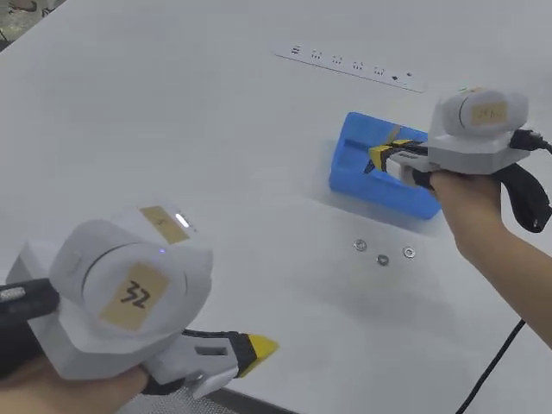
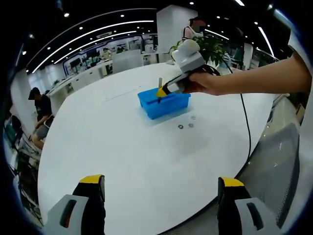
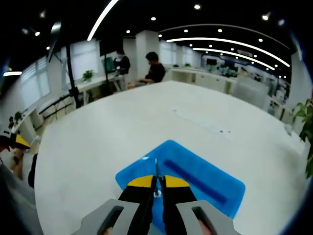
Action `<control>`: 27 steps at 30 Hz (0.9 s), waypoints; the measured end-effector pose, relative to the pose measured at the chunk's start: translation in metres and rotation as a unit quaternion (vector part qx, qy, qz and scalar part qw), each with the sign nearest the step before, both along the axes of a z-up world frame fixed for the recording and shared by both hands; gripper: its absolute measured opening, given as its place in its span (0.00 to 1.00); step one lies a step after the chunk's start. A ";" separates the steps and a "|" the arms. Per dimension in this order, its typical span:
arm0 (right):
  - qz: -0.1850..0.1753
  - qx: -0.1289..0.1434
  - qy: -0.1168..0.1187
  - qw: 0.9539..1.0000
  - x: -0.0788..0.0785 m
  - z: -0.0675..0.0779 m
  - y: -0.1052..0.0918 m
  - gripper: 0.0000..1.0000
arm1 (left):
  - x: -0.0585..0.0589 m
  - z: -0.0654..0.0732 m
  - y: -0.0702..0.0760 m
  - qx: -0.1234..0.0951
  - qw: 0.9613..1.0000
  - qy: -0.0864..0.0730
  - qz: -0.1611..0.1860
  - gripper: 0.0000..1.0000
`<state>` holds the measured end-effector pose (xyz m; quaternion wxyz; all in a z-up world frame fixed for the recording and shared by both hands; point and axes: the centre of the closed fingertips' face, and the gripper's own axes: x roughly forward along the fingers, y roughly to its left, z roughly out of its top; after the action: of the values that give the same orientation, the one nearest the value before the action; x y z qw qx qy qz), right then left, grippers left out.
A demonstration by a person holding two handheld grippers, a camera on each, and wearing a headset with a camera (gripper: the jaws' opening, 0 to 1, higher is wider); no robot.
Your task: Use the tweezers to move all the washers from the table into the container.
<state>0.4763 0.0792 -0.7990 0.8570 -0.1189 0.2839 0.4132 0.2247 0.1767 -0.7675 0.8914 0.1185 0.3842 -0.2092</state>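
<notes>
A blue container (image 1: 371,177) stands on the white table, and three small metal washers (image 1: 383,259) lie just in front of it. My right gripper (image 1: 379,158) hovers over the container, shut on thin tweezers (image 3: 156,169) whose tip points down into the blue container (image 3: 195,181). From the left gripper view, the right gripper (image 2: 166,89) holds the tweezers (image 2: 159,84) above the container (image 2: 164,105), with the washers (image 2: 186,126) to its right. My left gripper (image 2: 161,181) stands wide open near the table's front edge, holding nothing. Its yellow fingertip (image 1: 259,348) shows low in the head view.
A socket strip (image 1: 349,65) is set into the table behind the container. A black cable (image 1: 492,366) trails off the right gripper. A grey chair (image 2: 279,166) stands by the table's edge. People sit at desks far behind.
</notes>
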 end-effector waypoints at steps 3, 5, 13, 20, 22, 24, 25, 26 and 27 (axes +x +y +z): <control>0.001 -0.001 -0.001 1.000 0.000 0.000 0.000 0.02 | 0.000 0.000 0.000 0.001 1.000 0.000 0.000 0.98; -0.001 0.000 0.000 1.000 0.001 -0.002 -0.002 0.03 | 0.001 0.000 0.000 0.000 1.000 -0.001 0.000 0.98; -0.009 0.001 0.000 1.000 -0.001 0.002 -0.005 0.03 | 0.000 0.001 0.001 0.003 1.000 -0.003 -0.001 0.98; -0.009 0.022 -0.018 1.000 -0.008 0.025 -0.011 0.03 | 0.000 0.002 0.002 0.003 1.000 -0.008 0.000 0.98; -0.008 0.028 -0.020 0.999 -0.012 0.032 -0.012 0.03 | 0.001 0.003 0.002 0.003 1.000 -0.009 -0.001 0.98; -0.009 0.034 -0.024 0.999 -0.016 0.041 -0.015 0.03 | 0.001 0.003 0.001 0.002 1.000 -0.009 -0.001 0.98; -0.009 0.041 -0.024 0.999 -0.019 0.046 -0.016 0.03 | 0.001 0.003 0.001 0.003 1.000 -0.010 -0.001 0.98; -0.009 0.044 -0.025 0.999 -0.021 0.048 -0.017 0.03 | 0.001 0.003 0.001 0.003 1.000 -0.010 -0.002 0.98; -0.007 0.047 -0.027 0.999 -0.025 0.052 -0.018 0.03 | 0.001 0.003 0.000 0.004 1.000 -0.010 -0.002 0.98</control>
<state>0.4517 0.0611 -0.7472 0.8719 -0.0878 0.2421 0.4165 0.2254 0.1771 -0.7642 0.8945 0.1247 0.3754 -0.2084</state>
